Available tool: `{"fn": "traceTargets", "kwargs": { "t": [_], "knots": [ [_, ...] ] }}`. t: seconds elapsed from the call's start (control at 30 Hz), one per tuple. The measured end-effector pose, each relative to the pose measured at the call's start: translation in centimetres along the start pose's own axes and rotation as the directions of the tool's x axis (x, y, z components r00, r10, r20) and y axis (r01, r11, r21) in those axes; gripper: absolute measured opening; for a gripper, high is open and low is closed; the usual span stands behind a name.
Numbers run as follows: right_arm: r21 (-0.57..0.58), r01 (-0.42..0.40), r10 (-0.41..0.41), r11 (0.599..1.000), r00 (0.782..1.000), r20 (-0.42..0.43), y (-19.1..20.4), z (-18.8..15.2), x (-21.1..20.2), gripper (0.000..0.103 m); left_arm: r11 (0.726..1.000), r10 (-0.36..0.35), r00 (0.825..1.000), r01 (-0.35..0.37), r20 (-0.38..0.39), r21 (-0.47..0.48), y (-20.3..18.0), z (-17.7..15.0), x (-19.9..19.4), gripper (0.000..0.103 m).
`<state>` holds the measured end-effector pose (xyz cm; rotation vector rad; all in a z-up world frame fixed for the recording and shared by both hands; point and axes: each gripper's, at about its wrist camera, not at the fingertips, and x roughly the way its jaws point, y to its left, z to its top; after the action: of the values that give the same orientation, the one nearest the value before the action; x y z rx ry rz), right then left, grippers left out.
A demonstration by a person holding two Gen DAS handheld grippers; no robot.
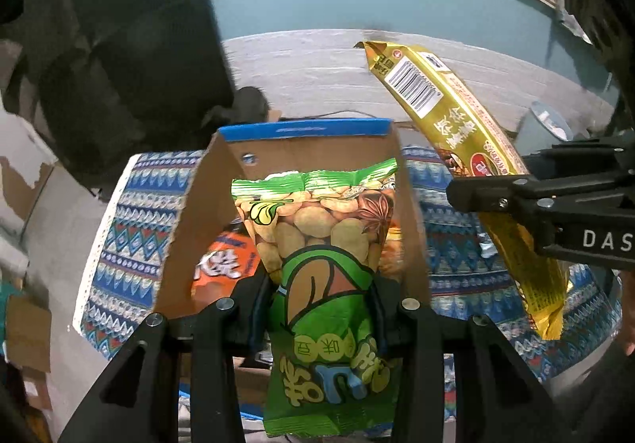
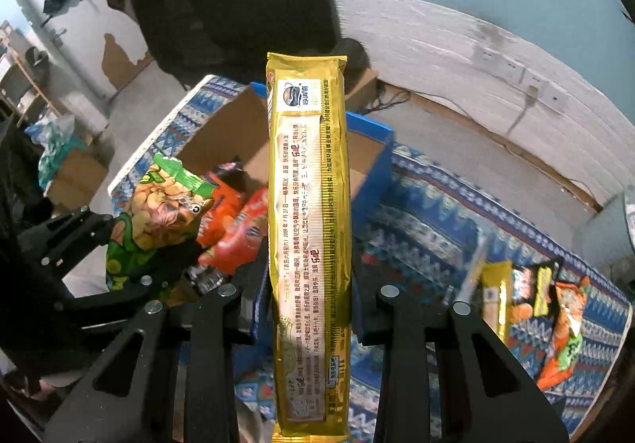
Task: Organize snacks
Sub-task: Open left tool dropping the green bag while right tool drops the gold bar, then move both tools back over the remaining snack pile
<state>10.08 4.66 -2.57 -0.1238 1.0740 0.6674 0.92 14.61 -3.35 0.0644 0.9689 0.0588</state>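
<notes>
Left gripper (image 1: 321, 296) clenched on one green pack (image 1: 325, 284) — right gripper (image 2: 309, 296) grips one gold pack (image 2: 307, 205).

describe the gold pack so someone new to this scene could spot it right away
Start at the cardboard box on the patterned cloth. Above its right edge, the right gripper is shut on the gold pack. It is long, slim and shiny gold with a barcode, unlike the squat green bag in the left gripper and the orange packs in the box.

Green peanut bag (image 1: 329, 308) and gold biscuit pack (image 2: 308, 229), upright above box (image 1: 301, 153).
</notes>
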Motion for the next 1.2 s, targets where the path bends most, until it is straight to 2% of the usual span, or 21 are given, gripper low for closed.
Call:
{"fn": "traceTargets", "kwargs": {
  "t": [0.43,0.67,0.73,0.8,0.87,0.93,1.03,1.2],
  "knots": [
    [-0.012,-0.03,0.029,0.999,0.998,-0.056,4.2,2.4,4.5,0.032,0.993,0.045,0.998,-0.048,-0.034,-0.106,5.3,-0.8,1.4,0.042],
    [-0.018,-0.042,0.041,0.999,0.998,-0.049,4.8,2.9,5.5,0.034,0.986,0.023,0.998,-0.033,-0.061,-0.166,6.5,-0.8,2.0,0.044],
    [-0.021,-0.038,0.037,0.999,0.999,-0.035,4.8,2.9,5.2,0.04,0.985,0.028,0.997,-0.039,-0.066,-0.169,6.6,-0.8,2.1,0.045],
    [-0.026,-0.024,0.024,0.999,0.999,-0.03,4.6,2.8,5.0,0.04,0.985,0.032,0.997,-0.043,-0.066,-0.169,6.4,-0.9,2.0,0.048],
    [-0.03,-0.009,0.008,0.999,0.999,-0.035,4.3,2.6,4.9,0.041,0.985,0.039,0.998,-0.048,-0.058,-0.163,6.2,-0.7,1.6,0.064],
    [-0.033,0.006,-0.007,0.999,0.999,-0.038,3.8,2.3,4.7,0.048,0.987,0.049,0.998,-0.055,-0.042,-0.152,5.8,-0.6,1.1,0.07],
    [-0.043,0.027,-0.029,0.999,0.999,-0.038,3.2,1.7,4.2,0.056,0.99,0.058,0.998,-0.062,-0.03,-0.126,5.0,-0.3,0.6,0.074],
    [-0.055,0.066,-0.068,0.996,0.997,-0.024,1.4,0.4,2.6,0.062,0.995,0.042,0.999,-0.044,-0.026,-0.087,3.0,0.0,0.2,0.074]
  ]
}}
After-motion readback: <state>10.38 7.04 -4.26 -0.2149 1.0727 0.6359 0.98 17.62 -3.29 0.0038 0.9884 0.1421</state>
